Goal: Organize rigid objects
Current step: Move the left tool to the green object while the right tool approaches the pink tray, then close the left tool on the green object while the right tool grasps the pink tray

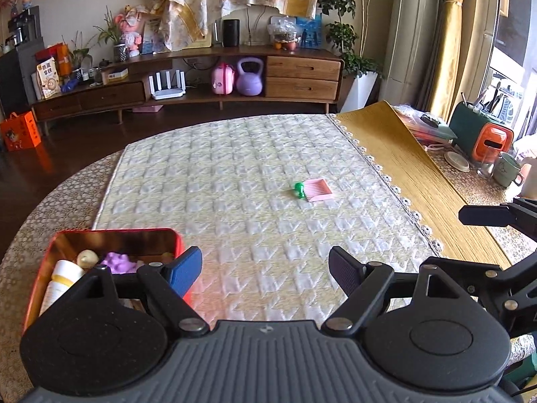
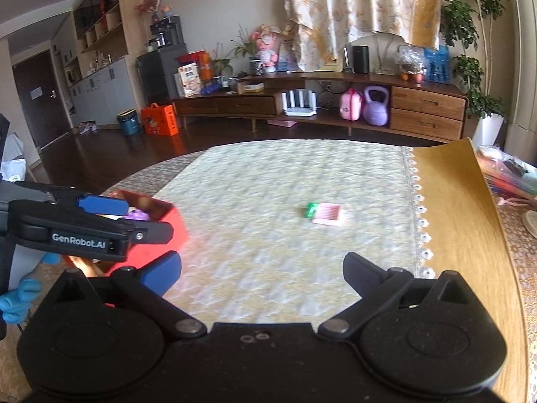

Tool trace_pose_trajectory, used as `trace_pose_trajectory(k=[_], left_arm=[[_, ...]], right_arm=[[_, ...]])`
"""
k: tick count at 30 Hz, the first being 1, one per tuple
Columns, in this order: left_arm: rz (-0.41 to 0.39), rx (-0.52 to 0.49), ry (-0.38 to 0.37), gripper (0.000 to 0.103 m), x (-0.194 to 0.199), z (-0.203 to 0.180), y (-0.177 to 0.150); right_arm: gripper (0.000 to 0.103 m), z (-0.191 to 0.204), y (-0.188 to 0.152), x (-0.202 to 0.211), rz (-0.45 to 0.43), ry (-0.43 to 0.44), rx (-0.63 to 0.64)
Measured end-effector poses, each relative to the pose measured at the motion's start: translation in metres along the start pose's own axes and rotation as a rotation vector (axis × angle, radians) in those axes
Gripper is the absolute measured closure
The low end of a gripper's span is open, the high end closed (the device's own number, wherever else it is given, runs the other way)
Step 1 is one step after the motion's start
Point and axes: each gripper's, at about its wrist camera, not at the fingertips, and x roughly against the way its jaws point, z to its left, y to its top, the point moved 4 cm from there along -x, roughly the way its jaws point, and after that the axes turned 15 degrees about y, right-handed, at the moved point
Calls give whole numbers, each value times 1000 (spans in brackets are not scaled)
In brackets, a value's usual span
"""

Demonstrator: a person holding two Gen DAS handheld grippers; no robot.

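Note:
A small pink toy dustpan (image 1: pixel 319 189) with a green piece (image 1: pixel 298 189) at its left end lies on the quilted mat, well ahead of both grippers; the right wrist view shows the dustpan (image 2: pixel 329 215) too. A red tin box (image 1: pixel 110 235) at the near left holds a white bottle (image 1: pixel 62 280), a purple toy (image 1: pixel 118 263) and a pale round thing. My left gripper (image 1: pixel 266 270) is open and empty, its blue finger beside the box's right wall. My right gripper (image 2: pixel 263 273) is open and empty too, over the bare mat right of the red box (image 2: pixel 167 226).
The mat (image 1: pixel 235 174) covers a round table; a yellow wood-grain sheet (image 1: pixel 402 154) lies along its right side. Cups, a green and orange holder (image 1: pixel 483 137) and bags crowd the far right. A gloved hand (image 2: pixel 16 299) shows at the left. A long wooden sideboard stands behind.

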Motion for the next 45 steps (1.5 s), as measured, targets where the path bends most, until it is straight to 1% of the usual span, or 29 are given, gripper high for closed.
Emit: trace_pose_trajectory(k=[5, 13, 17, 21, 26, 29, 31, 34, 38, 39, 41, 42, 43, 44, 45], left_arm=[[8, -11, -8, 20, -16, -19, 11], [10, -3, -15, 20, -58, -36, 34], [2, -26, 14, 20, -83, -46, 45], [7, -41, 28, 20, -112, -55, 49], [29, -51, 19, 20, -142, -68, 49], [50, -54, 11, 20, -159, -76, 49], [53, -50, 11, 20, -169, -80, 50], [58, -41, 6, 20, -181, -84, 52], [70, -41, -2, 21, -196, -89, 53], [72, -40, -6, 21, -200, -90, 53], [77, -35, -10, 21, -206, -92, 53], [79, -32, -13, 21, -209, -92, 53], [82, -25, -16, 24, -212, -92, 53], [87, -11, -25, 28, -214, -91, 54], [95, 0, -32, 30, -217, -90, 55]], right_arm=[[0, -26, 1, -4, 14, -21, 4], [0, -62, 7, -24, 40, -39, 50], [1, -72, 9, -45, 66, -29, 107], [1, -81, 9, -69, 92, -25, 221], [3, -95, 10, -100, 117, 10, 282], [5, -104, 12, -119, 137, 51, 310], [8, -109, 15, -129, 150, 81, 323], [9, -115, 16, -144, 173, 119, 348], [9, -127, 17, -160, 189, 162, 346], [10, -130, 17, -164, 192, 169, 346], [16, -135, 18, -171, 203, 187, 352], [22, -136, 18, -175, 210, 191, 358], [24, -138, 18, -178, 209, 202, 361], [24, -139, 20, -179, 200, 212, 362], [24, -140, 21, -180, 194, 213, 366]])
